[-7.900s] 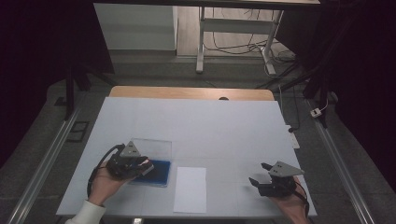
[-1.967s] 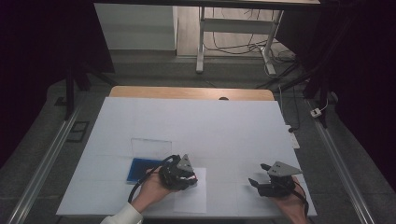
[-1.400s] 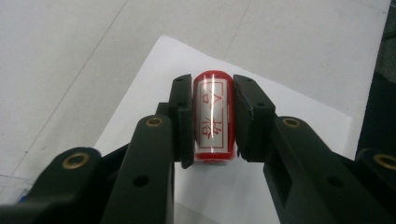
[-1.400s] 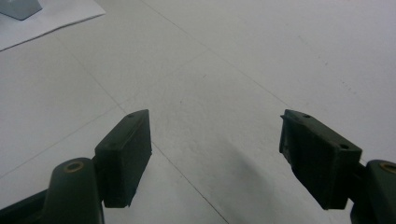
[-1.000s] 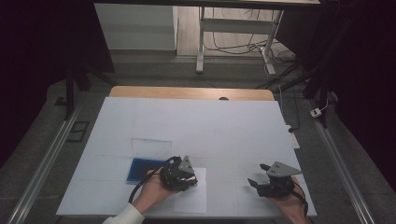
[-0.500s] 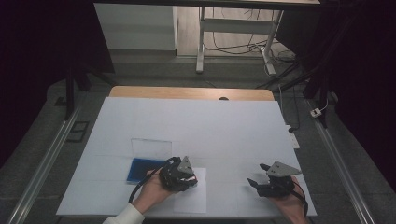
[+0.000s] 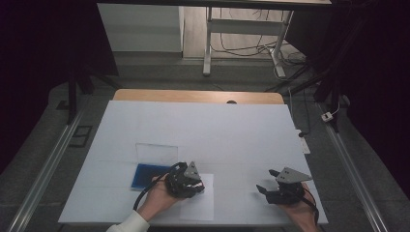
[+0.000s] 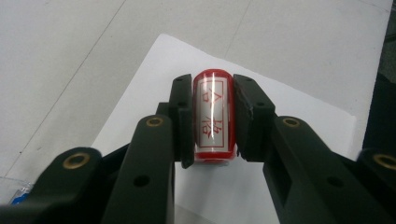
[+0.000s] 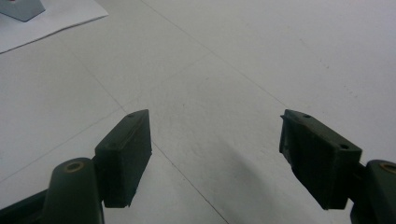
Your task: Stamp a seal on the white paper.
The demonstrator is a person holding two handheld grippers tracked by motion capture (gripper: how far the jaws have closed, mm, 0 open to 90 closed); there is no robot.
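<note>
Since the earliest frame, the left gripper (image 7: 193,183) has crossed from the blue case (image 7: 147,175) to the paper sheet (image 7: 199,205), clamping a red stamp (image 8: 213,114), while the right gripper (image 7: 265,183) rests with jaws apart.

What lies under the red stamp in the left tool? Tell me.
A white sheet of paper lies under the red stamp, on the table. The stamp's underside, and any print beneath it, is covered.

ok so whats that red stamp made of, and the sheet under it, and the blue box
The stamp looks like glossy red plastic, with a streak of glare down its white label. The sheet looks like plain matte paper, thin and flat on the table. The blue box seems to be plastic with a clear lid, since the table shows through it; what the blue inside is cannot be told.
</note>
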